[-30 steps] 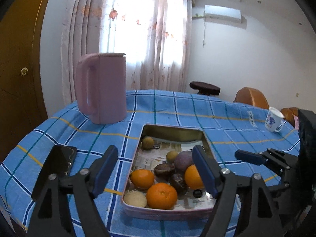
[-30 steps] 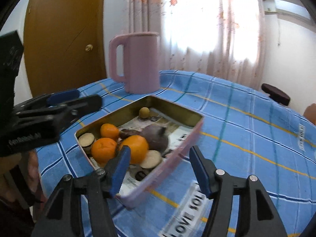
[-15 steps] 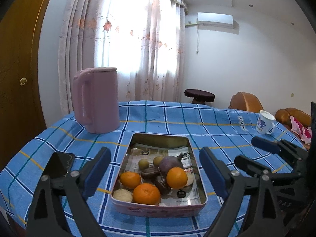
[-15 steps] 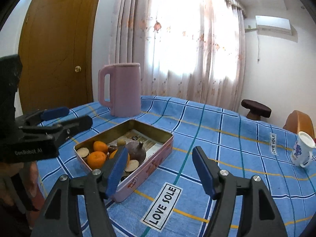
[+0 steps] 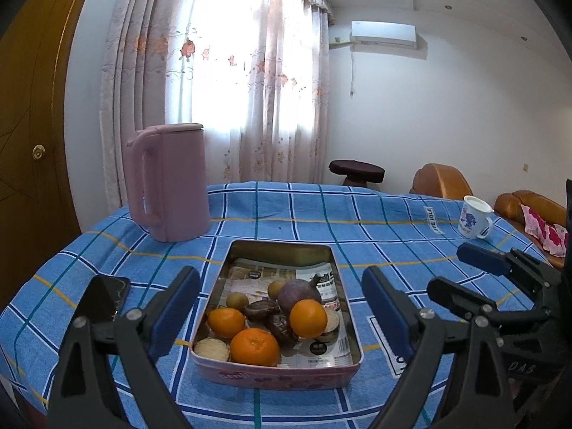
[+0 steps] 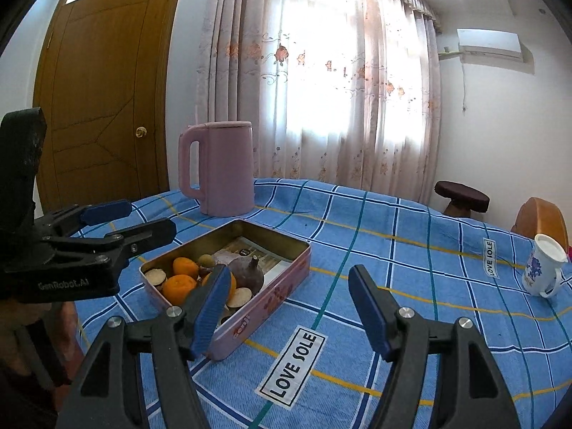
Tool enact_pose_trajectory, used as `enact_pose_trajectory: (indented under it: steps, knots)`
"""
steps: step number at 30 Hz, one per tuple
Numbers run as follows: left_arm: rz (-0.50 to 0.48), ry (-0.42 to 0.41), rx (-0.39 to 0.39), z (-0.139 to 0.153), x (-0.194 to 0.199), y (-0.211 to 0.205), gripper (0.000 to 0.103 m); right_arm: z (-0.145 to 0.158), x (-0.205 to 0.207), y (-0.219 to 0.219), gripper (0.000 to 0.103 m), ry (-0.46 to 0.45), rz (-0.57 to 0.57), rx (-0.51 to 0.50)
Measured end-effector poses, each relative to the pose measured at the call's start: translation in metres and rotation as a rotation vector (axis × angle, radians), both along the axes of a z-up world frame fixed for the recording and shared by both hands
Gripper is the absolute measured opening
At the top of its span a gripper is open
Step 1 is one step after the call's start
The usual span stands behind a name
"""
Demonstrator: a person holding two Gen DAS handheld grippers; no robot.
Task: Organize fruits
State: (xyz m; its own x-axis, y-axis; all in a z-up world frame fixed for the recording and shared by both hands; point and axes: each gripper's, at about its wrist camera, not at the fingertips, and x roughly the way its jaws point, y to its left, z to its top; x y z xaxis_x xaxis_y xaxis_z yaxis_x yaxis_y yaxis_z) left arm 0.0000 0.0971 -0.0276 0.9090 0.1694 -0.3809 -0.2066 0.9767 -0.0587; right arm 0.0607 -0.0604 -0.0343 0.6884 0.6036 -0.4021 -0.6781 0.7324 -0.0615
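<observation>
The cloth (image 5: 357,236) is blue, checked with dark blue, white, teal and yellow lines, and bears white labels with black lettering. The tin (image 5: 275,375) is pink outside with a flower print, gold inside. In it lie orange mandarins (image 5: 254,346), a purple fruit (image 5: 298,295) and dark brown ones. The kettle (image 5: 168,182) is pale pink. The mug (image 6: 541,268) is white with blue flowers. Finger pads (image 6: 211,307) are blue on black frames.

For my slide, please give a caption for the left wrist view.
Open left gripper hovers before a pink tin of mixed fruit.
</observation>
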Motion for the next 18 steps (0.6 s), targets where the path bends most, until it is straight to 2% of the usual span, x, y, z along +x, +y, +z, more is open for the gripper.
enact_pose_trajectory:
  steps: [4, 8, 18]
  knots:
    - [-0.004, 0.001, 0.005, 0.0003, 0.0000, -0.0026, 0.095, -0.0004, -0.0019, -0.0023, 0.070, -0.006, -0.002, 0.004]
    - [-0.006, 0.001, 0.006, 0.0003, 0.0004, -0.0037, 0.095, -0.0006, -0.0039, -0.0041, 0.083, -0.016, -0.010, 0.011]
    - [-0.008, 0.007, 0.013, -0.0007, 0.0019, -0.0059, 0.098, -0.0011, -0.0041, -0.0082, 0.083, -0.009, -0.012, 0.020]
